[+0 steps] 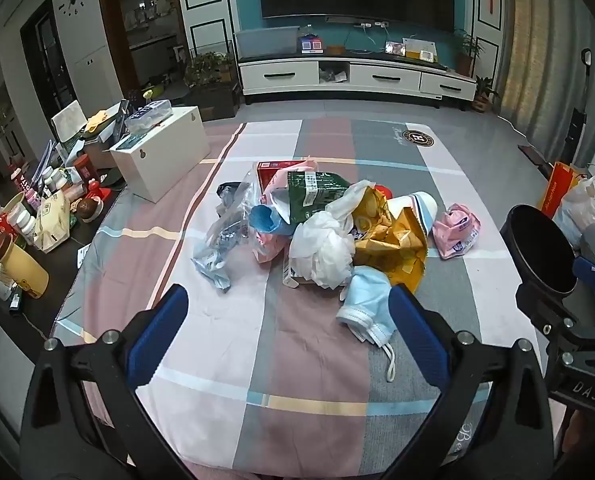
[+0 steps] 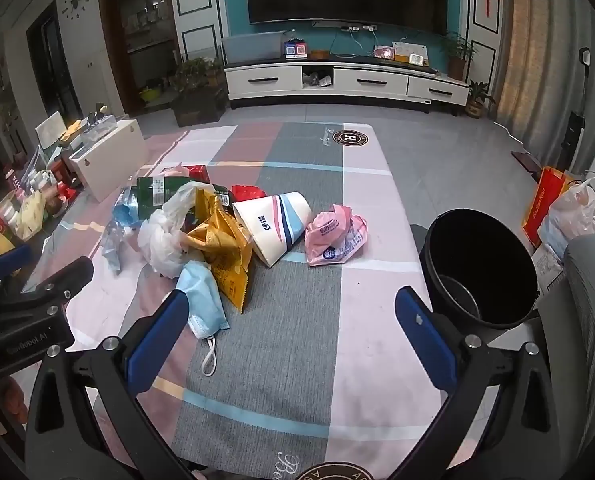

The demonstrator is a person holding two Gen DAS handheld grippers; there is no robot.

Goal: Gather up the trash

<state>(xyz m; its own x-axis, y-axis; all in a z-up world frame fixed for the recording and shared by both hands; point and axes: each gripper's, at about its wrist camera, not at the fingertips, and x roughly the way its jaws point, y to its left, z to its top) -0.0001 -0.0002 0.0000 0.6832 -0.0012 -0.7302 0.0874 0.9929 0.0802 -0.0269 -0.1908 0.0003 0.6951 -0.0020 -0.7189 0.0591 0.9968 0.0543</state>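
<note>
Table w/ checked cloth (image 2: 377, 320), pile of trash mid-surface, nothing collected yet by the look of it.

L to R: left gripper (image 1: 288, 320) wide open, empty, hovers over near edge just short of the pile. Crinkled clear/silver wrapper (image 1: 217, 252) at pile's left side, thin film, creased. Green foil bag (image 1: 317, 196) behind, glossy. White plastic bag (image 1: 321, 256) bunched soft, centre. Gold foil snack bag (image 2: 225, 256) stiff, zigzag edge. Blue face mask (image 2: 201, 300) nearest near edge, limp fabric, ear loop trailing. Paper cup (image 2: 273, 224) tipped on side, conical, smooth. Pink wrapper (image 2: 337, 236) crumpled, apart from pile toward right edge. Right gripper (image 2: 291, 328) wide open, empty, over near edge. Black bin (image 2: 481, 264) round, rigid, looks empty, beside right edge of table.

Risks: mask loop could snag on neighbouring foil & drag it along; slick film may slip from pads; cup, being round, may roll if nudged; light bags may miss bin if let go too high.
</note>
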